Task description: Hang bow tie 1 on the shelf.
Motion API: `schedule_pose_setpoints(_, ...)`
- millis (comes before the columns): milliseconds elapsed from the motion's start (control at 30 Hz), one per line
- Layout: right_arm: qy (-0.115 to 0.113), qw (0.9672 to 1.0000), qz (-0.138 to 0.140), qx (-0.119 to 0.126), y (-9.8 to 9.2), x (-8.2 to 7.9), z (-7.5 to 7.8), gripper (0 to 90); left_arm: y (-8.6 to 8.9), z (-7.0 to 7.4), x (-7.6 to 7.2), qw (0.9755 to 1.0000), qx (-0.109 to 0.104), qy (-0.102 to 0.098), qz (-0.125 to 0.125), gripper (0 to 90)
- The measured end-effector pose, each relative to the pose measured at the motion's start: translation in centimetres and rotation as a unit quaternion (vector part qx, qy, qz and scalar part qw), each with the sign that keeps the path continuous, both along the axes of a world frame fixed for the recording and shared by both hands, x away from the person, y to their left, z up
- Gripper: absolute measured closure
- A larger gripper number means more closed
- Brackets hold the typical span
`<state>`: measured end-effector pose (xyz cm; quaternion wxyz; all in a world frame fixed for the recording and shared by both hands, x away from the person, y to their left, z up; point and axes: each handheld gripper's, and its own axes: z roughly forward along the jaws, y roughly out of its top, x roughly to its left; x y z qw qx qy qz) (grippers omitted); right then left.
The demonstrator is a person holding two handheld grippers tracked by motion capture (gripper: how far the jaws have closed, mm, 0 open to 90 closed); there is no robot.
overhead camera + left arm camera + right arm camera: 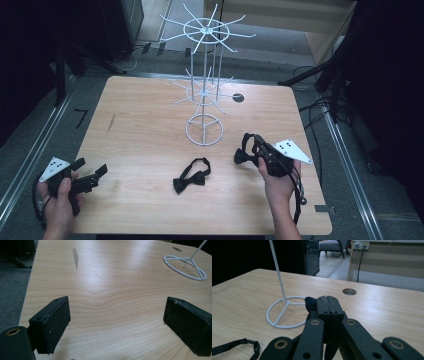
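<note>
My right gripper is shut on a black bow tie and holds it just above the table's right front part. In the right gripper view the jaws are pressed together, with dark fabric peeking out on their left. A second black bow tie with its strap looped lies flat on the table at the front centre. My left gripper hangs open over the table's left front corner, and its pads have only bare wood between them.
A white wire rack with two tiers of spokes stands on a ring base at mid-table. A cable hole lies behind it. A black strap lies on the wooden table.
</note>
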<state>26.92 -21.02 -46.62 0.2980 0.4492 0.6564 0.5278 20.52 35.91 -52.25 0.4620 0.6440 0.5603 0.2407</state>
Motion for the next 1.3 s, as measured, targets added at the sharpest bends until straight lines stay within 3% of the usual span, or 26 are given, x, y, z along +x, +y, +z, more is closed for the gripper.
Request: schedule_pose_setpoints(1300,-0.055,0.9972,0.048,0.016,3.6,-0.5,5.0,90.0,0.0,0.0,0.0,1.0000,-0.001,0.000,-0.003,7.7)
